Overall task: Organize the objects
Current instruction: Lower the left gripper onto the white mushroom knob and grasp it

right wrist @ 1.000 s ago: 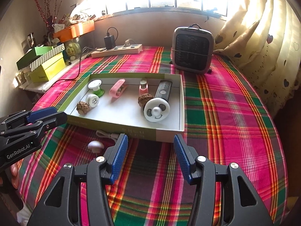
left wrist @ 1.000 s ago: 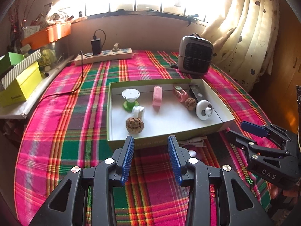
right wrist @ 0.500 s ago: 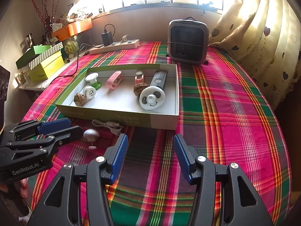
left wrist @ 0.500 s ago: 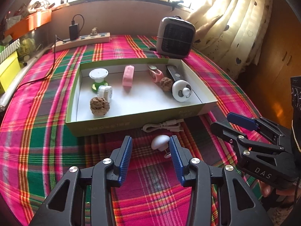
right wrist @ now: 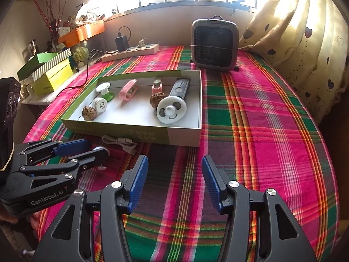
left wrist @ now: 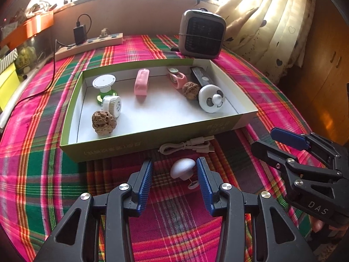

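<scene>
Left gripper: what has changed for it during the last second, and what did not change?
The left gripper came down toward the white mushroom-shaped object, which now lies between its open jaws, not yet gripped. The right gripper, green box and white cable stayed put.

In the right wrist view the left gripper (right wrist: 96, 147) is covering most of the white mushroom (right wrist: 98, 149) between its jaws, only a sliver showing. Print on the box (left wrist: 122, 147) front, just beyond the jaws, is reading too small. The right gripper (left wrist: 272, 139) body is getting cut off at the left wrist view's edge.
</scene>
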### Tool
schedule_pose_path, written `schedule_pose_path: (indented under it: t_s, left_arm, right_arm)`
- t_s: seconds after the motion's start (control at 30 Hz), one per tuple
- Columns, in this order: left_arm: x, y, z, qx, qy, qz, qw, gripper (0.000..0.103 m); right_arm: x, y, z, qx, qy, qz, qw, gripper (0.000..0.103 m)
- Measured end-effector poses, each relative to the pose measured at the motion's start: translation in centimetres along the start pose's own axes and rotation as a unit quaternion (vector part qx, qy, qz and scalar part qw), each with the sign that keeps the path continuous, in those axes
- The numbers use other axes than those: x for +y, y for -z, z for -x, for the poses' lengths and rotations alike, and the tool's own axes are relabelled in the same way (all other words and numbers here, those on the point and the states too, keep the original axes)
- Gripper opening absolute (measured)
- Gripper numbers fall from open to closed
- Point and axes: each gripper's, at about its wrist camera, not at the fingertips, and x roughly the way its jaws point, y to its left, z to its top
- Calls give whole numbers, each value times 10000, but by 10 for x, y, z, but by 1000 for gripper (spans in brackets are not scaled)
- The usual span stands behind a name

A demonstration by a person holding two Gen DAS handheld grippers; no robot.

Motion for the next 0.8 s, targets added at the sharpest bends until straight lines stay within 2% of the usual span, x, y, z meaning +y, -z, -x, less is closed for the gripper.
schedule_pose_path:
  t_s: [0.23, 0.3, 0.57, 0.8]
  left_arm:
    - [1, 1, -4, 8, -3, 27, 10000, 38]
    - [3, 1, -4, 19, -3, 41, 10000, 32]
    - [10, 3, -1, -34, 53, 85, 9999, 20]
    - [28, 7, 5, -72, -52, 280, 9996, 20]
  right_arm:
    - [0, 1, -5, 56, -16, -1, 10000, 52]
    - [1, 1, -6, 80, -24, 7, 10000, 52]
    - [7, 0, -12, 164, -55, 70, 9998, 52]
    - [19, -2, -17, 160, -407, 175, 9989, 52]
